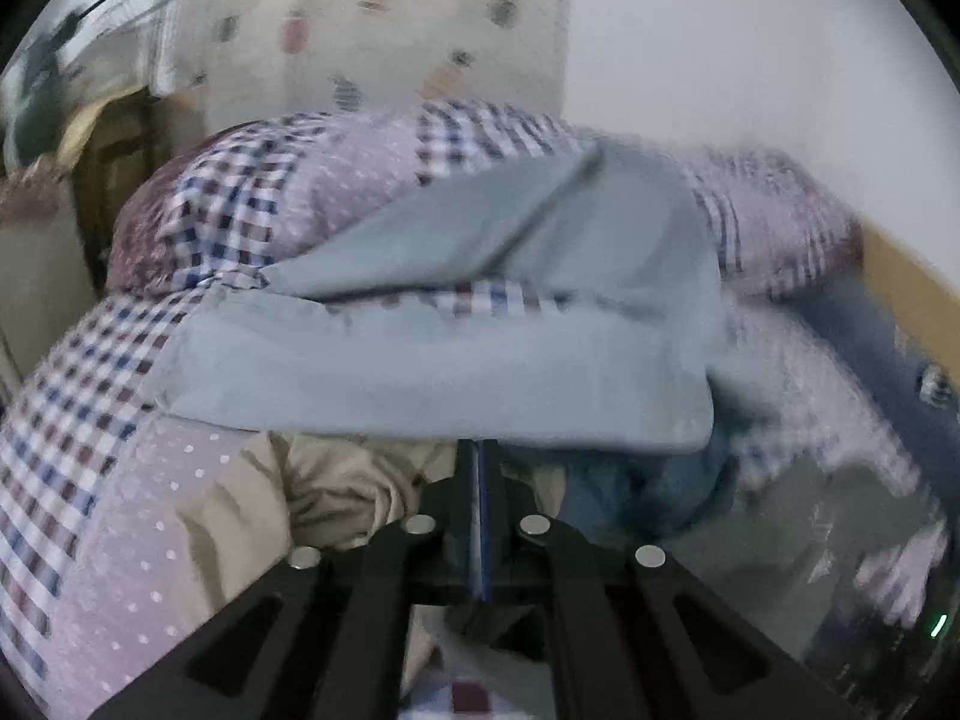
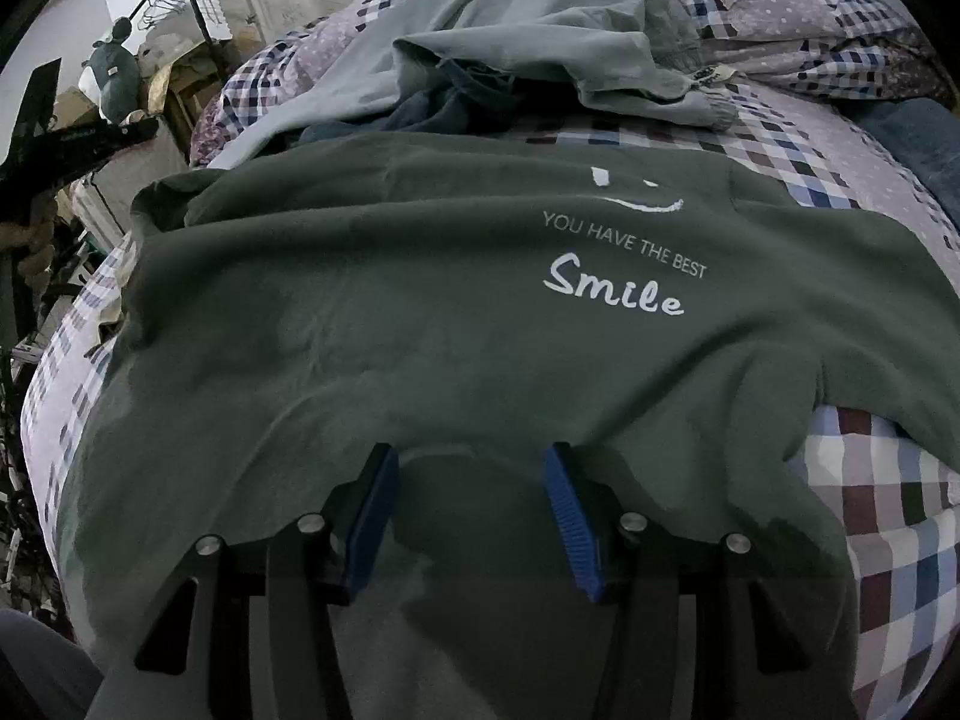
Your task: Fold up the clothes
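— Where's the shirt lying now?

— The dark green T-shirt [image 2: 456, 324] is spread print-up on the checked bed cover [image 2: 888, 516]; its collar end points away from us, so its long axis runs straight out from the right gripper [image 2: 471, 501]; that gripper sits over the near hem, jaws spread wide, gripping nothing.

— And the other one?

— The left gripper [image 1: 483, 516] has its jaws pressed together; whether they pinch any cloth I can't tell, the view is blurred; ahead of it lies a pale grey-blue garment [image 1: 456, 330] with a beige cloth [image 1: 336, 492] just below.

— So which hand goes first?

— I'd say the right; it's right at the green hem, while the left faces the heap further up the bed.
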`<control>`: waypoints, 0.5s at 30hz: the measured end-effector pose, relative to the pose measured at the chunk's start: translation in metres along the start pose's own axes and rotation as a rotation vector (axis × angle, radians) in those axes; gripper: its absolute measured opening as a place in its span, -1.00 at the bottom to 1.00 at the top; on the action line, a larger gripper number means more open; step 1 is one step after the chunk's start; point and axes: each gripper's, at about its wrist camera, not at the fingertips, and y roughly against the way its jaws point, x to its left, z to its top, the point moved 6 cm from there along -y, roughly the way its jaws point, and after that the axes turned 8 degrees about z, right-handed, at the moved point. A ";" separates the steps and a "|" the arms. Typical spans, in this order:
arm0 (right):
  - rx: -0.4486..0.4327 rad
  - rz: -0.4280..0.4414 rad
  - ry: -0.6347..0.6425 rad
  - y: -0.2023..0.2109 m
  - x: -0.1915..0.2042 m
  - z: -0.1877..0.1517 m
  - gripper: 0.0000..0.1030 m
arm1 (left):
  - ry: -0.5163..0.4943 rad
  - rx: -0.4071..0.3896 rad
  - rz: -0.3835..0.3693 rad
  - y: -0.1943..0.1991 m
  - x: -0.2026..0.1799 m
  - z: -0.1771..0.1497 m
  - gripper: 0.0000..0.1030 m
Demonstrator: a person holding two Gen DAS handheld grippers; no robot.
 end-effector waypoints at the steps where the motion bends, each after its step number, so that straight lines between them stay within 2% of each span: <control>1: 0.000 -0.002 0.000 0.000 0.000 0.000 0.06 | -0.042 0.012 -0.015 -0.001 -0.011 -0.003 -0.89; 3: -0.001 -0.006 0.000 0.000 0.000 0.001 0.06 | -0.120 0.031 -0.035 -0.004 -0.030 -0.007 -0.42; 4: -0.001 -0.006 -0.001 0.000 0.000 0.001 0.06 | -0.161 0.033 -0.036 -0.005 -0.040 -0.009 -0.02; 5: -0.001 -0.005 -0.001 0.000 0.000 0.001 0.06 | -0.208 0.039 -0.031 -0.007 -0.049 -0.012 0.14; 9: 0.000 -0.003 -0.002 0.001 -0.001 0.001 0.06 | -0.348 0.092 0.040 -0.023 -0.067 -0.025 0.14; 10: 0.001 -0.002 -0.003 0.001 -0.002 0.001 0.06 | -0.368 0.113 0.065 -0.029 -0.067 -0.029 0.13; 12: 0.002 -0.001 -0.004 0.002 -0.002 0.001 0.06 | -0.400 0.155 0.108 -0.042 -0.067 -0.037 -0.31; 13: 0.002 -0.001 -0.004 0.002 -0.002 0.001 0.06 | -0.408 0.177 0.127 -0.048 -0.065 -0.040 -0.76; 15: 0.003 -0.001 -0.002 0.002 -0.002 0.001 0.06 | -0.418 0.208 0.138 -0.057 -0.064 -0.047 -0.92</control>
